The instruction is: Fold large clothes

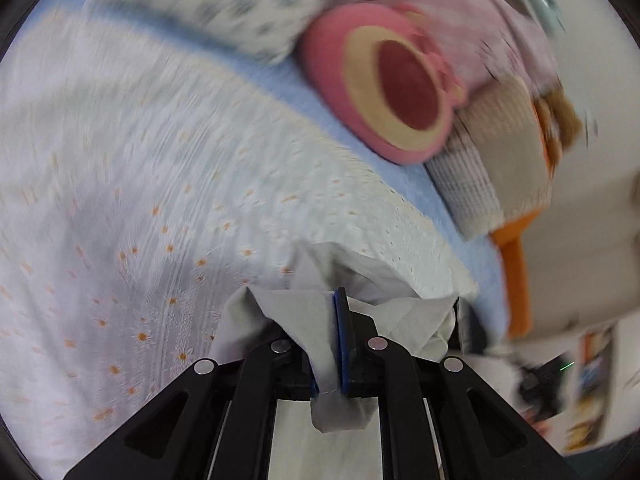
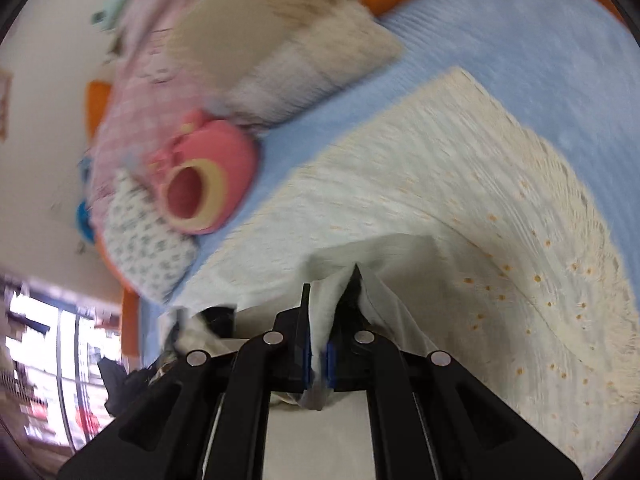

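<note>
Black left gripper [image 1: 338, 320] clamped tight on a fold of white garment [image 1: 160, 184], cloth bunched between blue pads [image 1: 341, 344]; right gripper [image 2: 320, 312] likewise pinched shut on another edge of garment [image 2: 460, 184], fabric trailing below its pads [image 2: 329, 364]; garment pale, dotted with small orange flowers, spread over blue bedsheet [image 2: 520, 40]; beyond, pink plush [image 1: 384, 84] beside spotted pillow [image 1: 240, 4] and beige pillow [image 2: 288, 36]; orange bed edge [image 1: 516, 272] at the side; both views blurred.
</note>
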